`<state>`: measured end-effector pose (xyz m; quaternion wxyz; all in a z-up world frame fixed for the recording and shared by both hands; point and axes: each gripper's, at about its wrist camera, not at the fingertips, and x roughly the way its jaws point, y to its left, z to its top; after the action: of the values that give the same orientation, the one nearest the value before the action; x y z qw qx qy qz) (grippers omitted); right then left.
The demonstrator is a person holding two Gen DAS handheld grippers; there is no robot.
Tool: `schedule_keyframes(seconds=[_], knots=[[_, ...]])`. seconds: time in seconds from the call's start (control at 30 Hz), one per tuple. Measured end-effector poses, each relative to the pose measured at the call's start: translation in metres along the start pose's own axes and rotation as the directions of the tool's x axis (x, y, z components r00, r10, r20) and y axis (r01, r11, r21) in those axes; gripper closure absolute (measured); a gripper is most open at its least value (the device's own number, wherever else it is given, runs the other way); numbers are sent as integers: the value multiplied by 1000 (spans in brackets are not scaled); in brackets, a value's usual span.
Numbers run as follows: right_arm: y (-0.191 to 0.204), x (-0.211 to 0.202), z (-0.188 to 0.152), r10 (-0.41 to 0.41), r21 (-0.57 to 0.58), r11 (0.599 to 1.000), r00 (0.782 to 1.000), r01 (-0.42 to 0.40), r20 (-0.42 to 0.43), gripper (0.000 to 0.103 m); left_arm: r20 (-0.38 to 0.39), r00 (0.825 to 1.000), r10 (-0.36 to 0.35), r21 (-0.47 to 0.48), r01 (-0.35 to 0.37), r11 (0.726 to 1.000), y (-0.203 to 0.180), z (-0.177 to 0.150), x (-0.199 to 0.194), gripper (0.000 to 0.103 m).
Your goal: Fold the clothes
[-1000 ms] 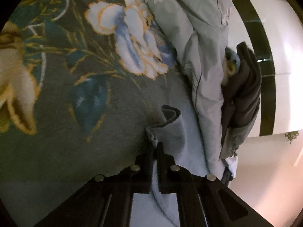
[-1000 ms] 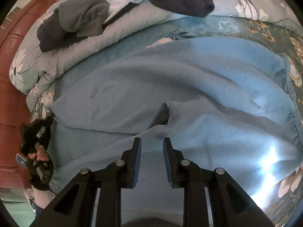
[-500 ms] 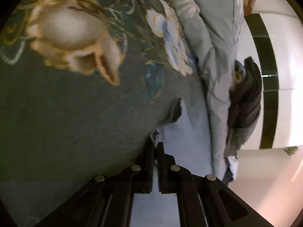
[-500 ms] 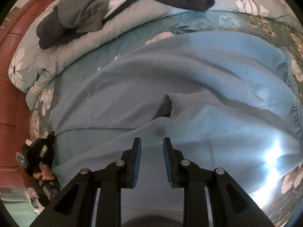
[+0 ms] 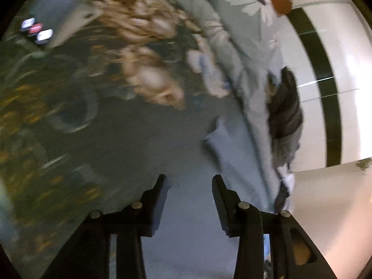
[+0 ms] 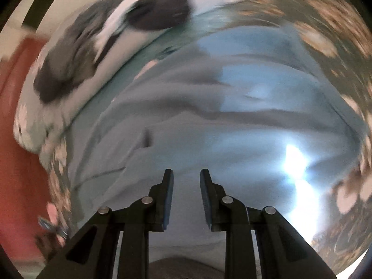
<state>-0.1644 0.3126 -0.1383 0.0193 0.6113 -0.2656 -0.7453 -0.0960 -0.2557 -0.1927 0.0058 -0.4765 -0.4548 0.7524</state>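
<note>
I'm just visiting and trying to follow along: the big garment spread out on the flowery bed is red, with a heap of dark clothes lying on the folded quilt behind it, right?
Not quite: the garment is light blue, not red; the right wrist view shows it. The red there is only the surface at the left edge. The rest holds: it lies on the flowery bed, with dark clothes on the folded quilt behind.

A home bedroom: floral bedspread (image 5: 139, 125), rumpled duvet (image 5: 246, 46), heaped clothes (image 6: 76, 65).
</note>
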Motion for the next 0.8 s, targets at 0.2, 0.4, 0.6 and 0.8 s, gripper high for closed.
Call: schedule_keyframes(seconds=[0.2, 0.4, 0.6, 0.8], knots=[[-80, -30, -23, 27, 258, 965, 997, -45, 73, 79, -99, 994, 35, -75, -43, 996, 31, -34, -4, 56], [-146, -47, -50, 17, 430, 901, 993, -65, 115, 79, -165, 986, 35, -40, -42, 998, 23, -53, 10, 56], [-182, -44, -64, 72, 503, 852, 984, -147, 165, 64, -181, 983, 23, -92, -40, 995, 28, -71, 26, 56], [-189, -35, -54, 137, 485, 846, 969, -223, 207, 64, -127, 992, 2, -141, -20, 990, 31, -71, 23, 58]])
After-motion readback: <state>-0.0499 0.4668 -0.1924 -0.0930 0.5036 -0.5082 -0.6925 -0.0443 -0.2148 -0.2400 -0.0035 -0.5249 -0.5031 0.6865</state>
